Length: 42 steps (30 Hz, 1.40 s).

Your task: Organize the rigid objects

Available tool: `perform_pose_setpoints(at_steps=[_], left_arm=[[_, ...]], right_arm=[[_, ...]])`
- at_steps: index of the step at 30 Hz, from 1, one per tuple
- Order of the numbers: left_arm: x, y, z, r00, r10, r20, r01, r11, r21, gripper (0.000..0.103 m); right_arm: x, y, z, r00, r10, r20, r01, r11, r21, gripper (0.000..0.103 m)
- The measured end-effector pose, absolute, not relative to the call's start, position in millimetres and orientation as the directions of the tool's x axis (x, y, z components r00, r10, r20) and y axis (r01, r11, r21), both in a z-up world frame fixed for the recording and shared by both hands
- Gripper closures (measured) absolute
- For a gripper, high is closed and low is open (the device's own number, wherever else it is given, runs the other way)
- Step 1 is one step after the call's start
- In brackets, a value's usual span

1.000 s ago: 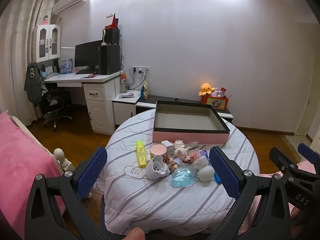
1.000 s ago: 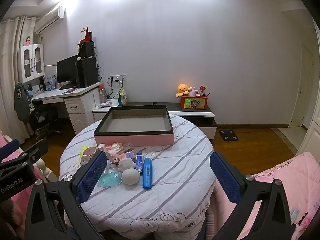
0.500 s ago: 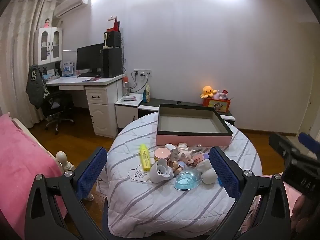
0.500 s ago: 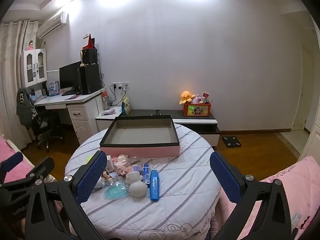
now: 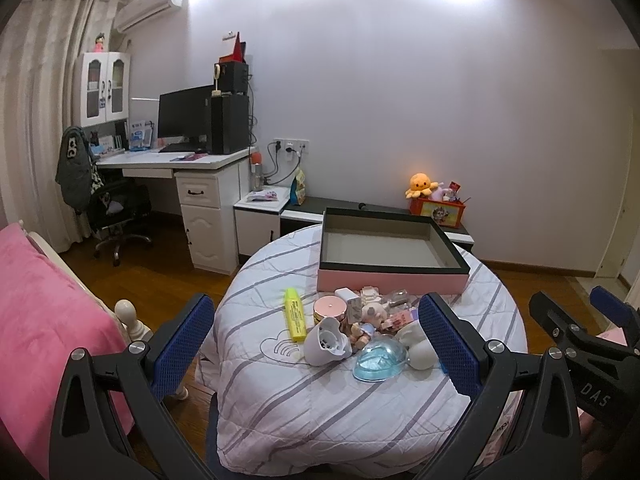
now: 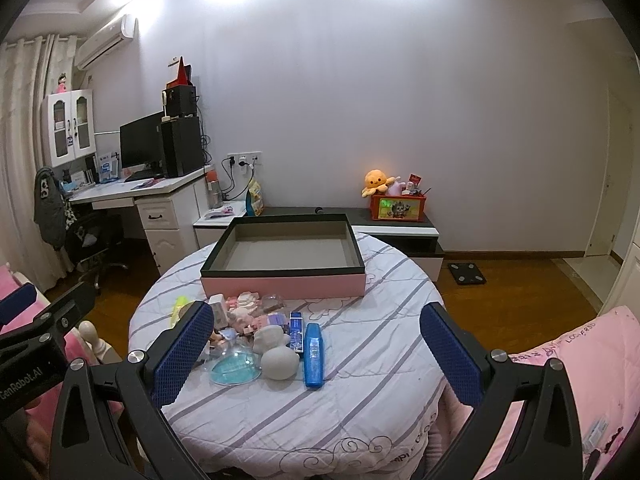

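Observation:
A pile of small rigid items lies on the round table point(image 5: 312, 400): a yellow highlighter point(image 5: 294, 314), a white cup on its side point(image 5: 325, 342), a pink round tin point(image 5: 329, 308), a blue clear dish point(image 5: 380, 365) and a blue marker point(image 6: 313, 354). Behind them stands an empty pink box with a black rim point(image 5: 392, 254), which also shows in the right wrist view point(image 6: 288, 260). My left gripper point(image 5: 316, 354) is open and empty, held back from the table. My right gripper point(image 6: 316, 356) is open and empty too, to the right of the left one.
A pink bed point(image 5: 36, 312) lies at the left and pink bedding point(image 6: 576, 384) at the right. A white desk with a monitor point(image 5: 184, 124) and a chair point(image 5: 116, 208) stand at the back left. A low cabinet holds an orange toy box point(image 5: 438, 210).
Both grippers have drawn back and risen a little, so the table sits lower and farther in both views. Both stay open.

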<state>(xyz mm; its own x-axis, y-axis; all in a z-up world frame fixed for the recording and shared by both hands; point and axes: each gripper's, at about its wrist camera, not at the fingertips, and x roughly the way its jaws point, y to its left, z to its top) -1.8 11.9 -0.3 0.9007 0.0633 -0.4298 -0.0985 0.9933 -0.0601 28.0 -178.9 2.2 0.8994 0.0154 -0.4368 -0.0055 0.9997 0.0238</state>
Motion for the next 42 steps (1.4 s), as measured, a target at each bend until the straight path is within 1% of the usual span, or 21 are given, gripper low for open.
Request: perform_pose_setpoints(at_steps=[42], left_arm=[[-1.6, 11.9, -3.7, 0.898, 0.064, -0.435, -0.103, 0.992, -0.067, 0.0]], right_arm=[[24.5, -187.0, 6.7, 0.91, 0.011, -0.415, 0.003, 0.999, 0.034, 0.0]])
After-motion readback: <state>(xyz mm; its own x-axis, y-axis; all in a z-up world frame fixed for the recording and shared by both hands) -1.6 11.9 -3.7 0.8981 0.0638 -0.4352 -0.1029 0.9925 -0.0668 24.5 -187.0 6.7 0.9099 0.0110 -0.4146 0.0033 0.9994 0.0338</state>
